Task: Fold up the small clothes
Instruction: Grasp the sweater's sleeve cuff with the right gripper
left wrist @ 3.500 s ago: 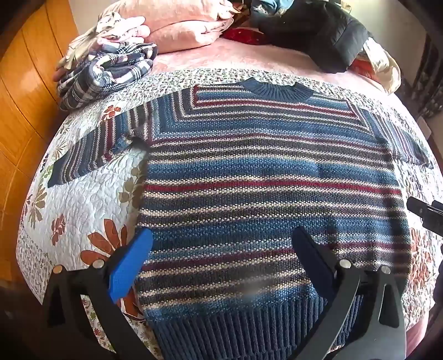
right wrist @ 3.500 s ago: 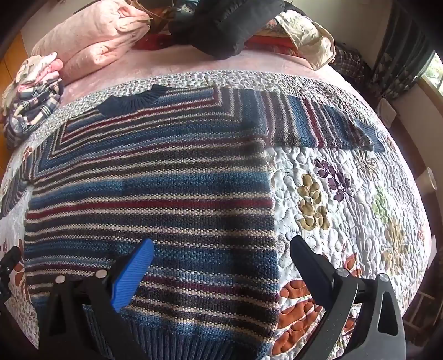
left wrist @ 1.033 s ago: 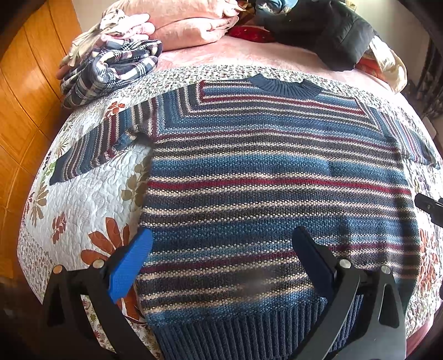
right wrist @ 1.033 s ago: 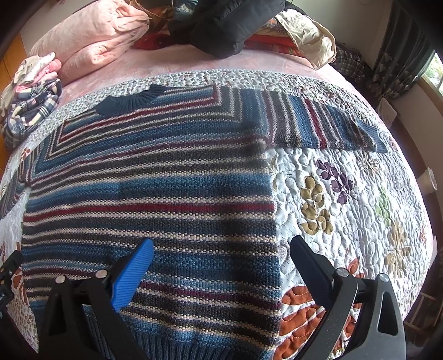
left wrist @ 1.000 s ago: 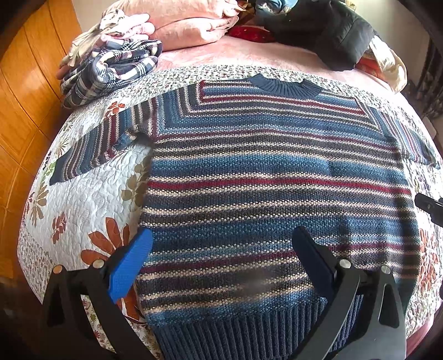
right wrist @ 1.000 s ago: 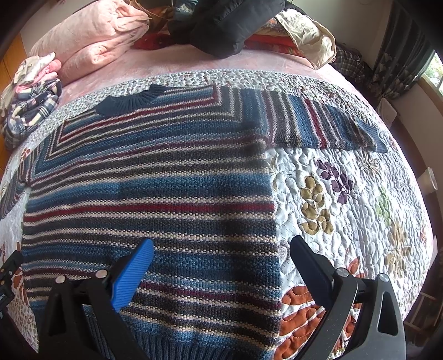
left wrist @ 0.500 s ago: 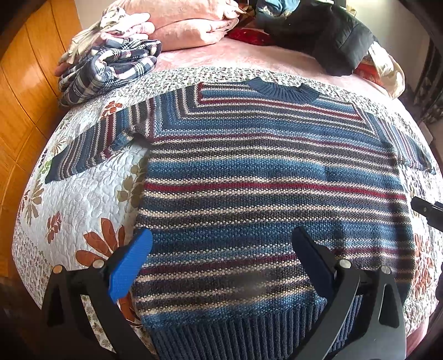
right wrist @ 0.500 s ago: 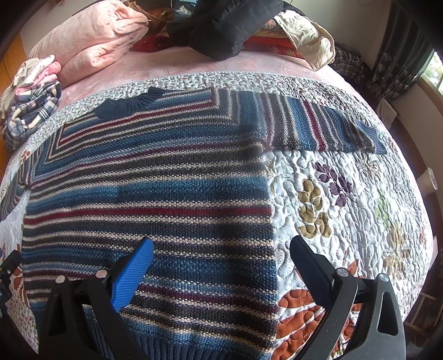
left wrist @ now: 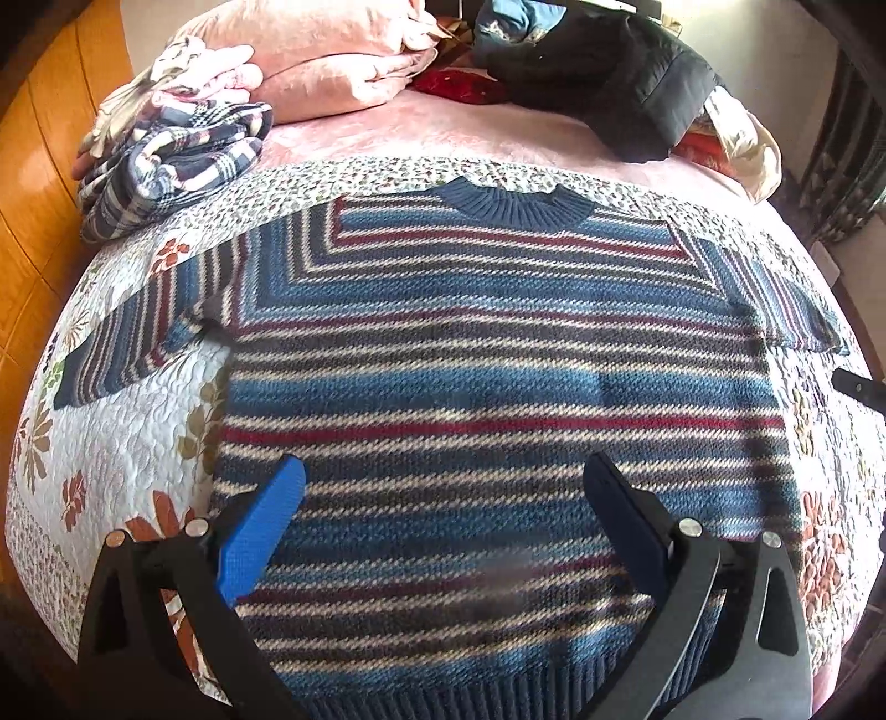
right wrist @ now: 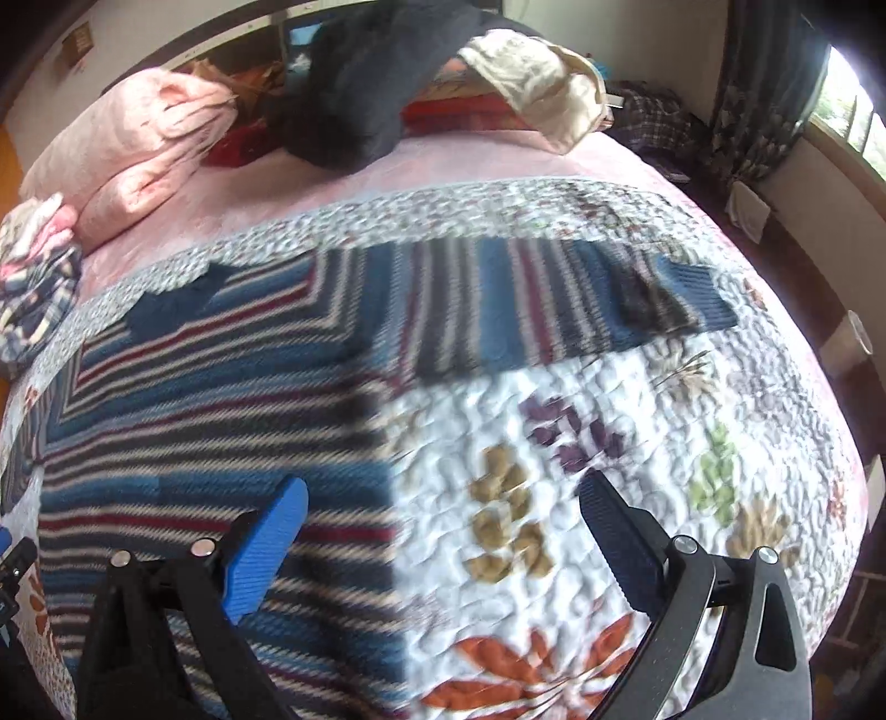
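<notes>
Each handheld gripper, left (left wrist: 443,487) and right (right wrist: 443,512), has a black triangular-cutout frame with silver screws, one ribbed blue pad and one ribbed black pad.

No readable text, label, brand, number or sign was found in either wrist view. Nothing was printed or stitched in letters on the striped sweater (left wrist: 498,360), and only flower and leaf patterns were carried by the quilt (right wrist: 609,443). A small plaque-like object on the far wall (right wrist: 75,47) was seen in the right wrist view, but it was too small and blurred to be read.
</notes>
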{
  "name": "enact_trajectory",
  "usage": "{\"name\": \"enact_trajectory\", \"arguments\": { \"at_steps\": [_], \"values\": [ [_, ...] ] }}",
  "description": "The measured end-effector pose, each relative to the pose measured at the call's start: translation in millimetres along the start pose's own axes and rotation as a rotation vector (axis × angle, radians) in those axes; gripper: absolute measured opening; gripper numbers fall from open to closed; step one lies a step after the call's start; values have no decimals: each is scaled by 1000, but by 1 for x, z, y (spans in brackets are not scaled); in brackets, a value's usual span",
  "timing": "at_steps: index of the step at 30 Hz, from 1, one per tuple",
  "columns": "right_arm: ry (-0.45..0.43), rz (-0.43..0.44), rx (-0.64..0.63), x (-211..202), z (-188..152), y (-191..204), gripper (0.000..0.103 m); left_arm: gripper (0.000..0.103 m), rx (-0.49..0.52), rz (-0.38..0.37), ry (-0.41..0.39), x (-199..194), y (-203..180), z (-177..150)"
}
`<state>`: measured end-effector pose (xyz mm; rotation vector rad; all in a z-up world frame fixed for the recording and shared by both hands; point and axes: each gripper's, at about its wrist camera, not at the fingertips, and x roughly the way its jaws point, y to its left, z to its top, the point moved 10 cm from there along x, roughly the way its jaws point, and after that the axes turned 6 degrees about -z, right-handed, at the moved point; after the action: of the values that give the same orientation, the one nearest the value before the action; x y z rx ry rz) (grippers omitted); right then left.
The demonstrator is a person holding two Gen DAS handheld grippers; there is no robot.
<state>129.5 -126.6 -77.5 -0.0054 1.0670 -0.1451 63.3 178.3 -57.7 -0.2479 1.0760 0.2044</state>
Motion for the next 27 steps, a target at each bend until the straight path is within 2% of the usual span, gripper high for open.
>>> {"name": "enact_trajectory", "arguments": {
  "at_steps": [2, 7, 13, 17, 19, 23, 25, 26, 27],
  "values": [
    [7, -12, 58, 17, 28, -44, 99, 100, 15, -18, -16, 9, -19, 19],
    [73, -106, 160, 82, 86, -153, 99, 100, 57, -39, -49, 39, -69, 67],
    [195, -58, 310, 157, 108, -245, 95, 100, 70, -50, -68, 73, -111, 98],
    [246, -36, 340, 190, 102, -266, 89, 100, 68, -51, -55, 88, -122, 99],
    [256, 0, 354, 200, 99, -268, 82, 100, 82, -39, -48, 94, -126, 97],
    [265, 15, 365, 211, 96, -268, 75, 100, 108, -19, -40, 100, -131, 93],
    [256, 17, 369, 212, 98, -268, 59, 100, 113, -18, -39, 99, -133, 93],
    [251, 15, 372, 211, 99, -269, 55, 100, 116, -20, -39, 99, -133, 92],
    [247, 1, 375, 210, 100, -271, 45, 100, 120, -20, -41, 98, -135, 92]
  ]
}}
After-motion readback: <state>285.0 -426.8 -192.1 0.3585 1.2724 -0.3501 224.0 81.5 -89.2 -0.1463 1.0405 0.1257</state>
